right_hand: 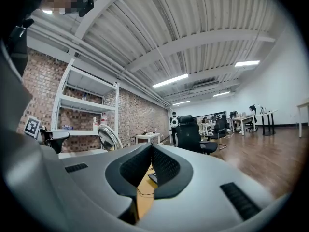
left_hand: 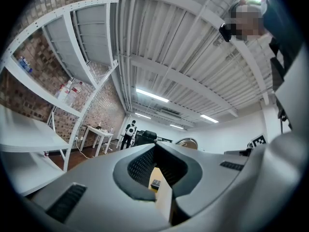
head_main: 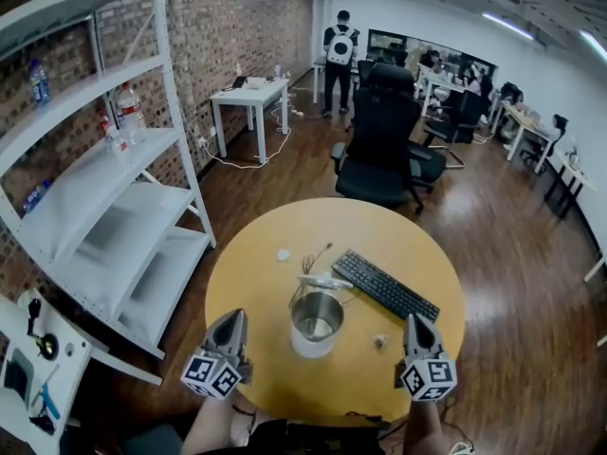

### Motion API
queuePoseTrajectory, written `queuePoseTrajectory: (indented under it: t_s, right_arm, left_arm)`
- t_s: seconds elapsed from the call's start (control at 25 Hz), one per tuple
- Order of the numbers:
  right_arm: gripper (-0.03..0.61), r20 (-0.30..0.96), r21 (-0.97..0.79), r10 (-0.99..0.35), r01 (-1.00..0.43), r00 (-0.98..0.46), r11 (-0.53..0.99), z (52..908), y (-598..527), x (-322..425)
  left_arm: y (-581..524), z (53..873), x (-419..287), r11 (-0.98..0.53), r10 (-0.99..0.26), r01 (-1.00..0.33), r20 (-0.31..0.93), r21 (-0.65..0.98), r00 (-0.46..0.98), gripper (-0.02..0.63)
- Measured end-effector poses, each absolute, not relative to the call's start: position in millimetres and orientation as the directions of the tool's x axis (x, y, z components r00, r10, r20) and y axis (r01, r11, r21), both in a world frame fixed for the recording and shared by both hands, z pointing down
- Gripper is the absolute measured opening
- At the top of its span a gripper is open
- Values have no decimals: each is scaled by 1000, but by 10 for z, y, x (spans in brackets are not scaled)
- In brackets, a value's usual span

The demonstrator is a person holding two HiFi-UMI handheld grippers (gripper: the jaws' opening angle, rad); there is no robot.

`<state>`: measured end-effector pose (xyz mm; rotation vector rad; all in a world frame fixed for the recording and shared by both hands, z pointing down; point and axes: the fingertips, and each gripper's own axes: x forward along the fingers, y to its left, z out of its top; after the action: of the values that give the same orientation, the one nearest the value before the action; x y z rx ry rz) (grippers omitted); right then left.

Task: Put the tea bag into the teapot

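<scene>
A shiny metal teapot stands open-topped near the middle of the round yellow table, with a white piece lying just behind it. A small pale object, possibly the tea bag, lies on the table to the teapot's right. My left gripper hovers left of the teapot and my right gripper hovers right of it, close to the small object. Both point away from me with jaws shut and nothing between them. The teapot's rim also shows in the left gripper view and in the right gripper view.
A black keyboard lies behind the teapot to the right, with a thin cable and a small white lump further left. A black office chair stands beyond the table. White shelving runs along the brick wall at left.
</scene>
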<state>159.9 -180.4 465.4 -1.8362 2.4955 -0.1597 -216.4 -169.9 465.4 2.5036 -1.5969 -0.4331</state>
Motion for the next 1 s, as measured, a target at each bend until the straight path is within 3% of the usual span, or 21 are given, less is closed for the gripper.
queuePoseTrajectory:
  t_s: [0.2, 0.32, 0.4, 0.68, 1.0]
  right_arm:
    - [11, 56, -122, -950, -946, -308, 299, 4802, -2029, 1704]
    - [119, 125, -117, -945, -951, -301, 287, 4934, -2122, 1731]
    - [144, 174, -120, -940, -953, -295, 277, 5056, -2145, 1787]
    - [146, 277, -139, -919, -959, -279, 249, 5457, -2156, 1867]
    - [146, 443, -15, -859, -960, -256, 279, 6119, -2131, 1817]
  left_arm:
    - [-1896, 4683, -2030, -423, -906, -868, -146, 260, 398, -6]
    - [-1970, 4809, -1942, -420, -907, -867, -103, 268, 407, -6]
    - [-1998, 4935, -1849, -420, -906, -865, -64, 275, 419, -6]
    - [-2009, 5317, -1765, -393, -905, -862, 30, 320, 424, -6]
    - [-1896, 5605, -1791, -345, -906, -875, 125, 340, 405, -6]
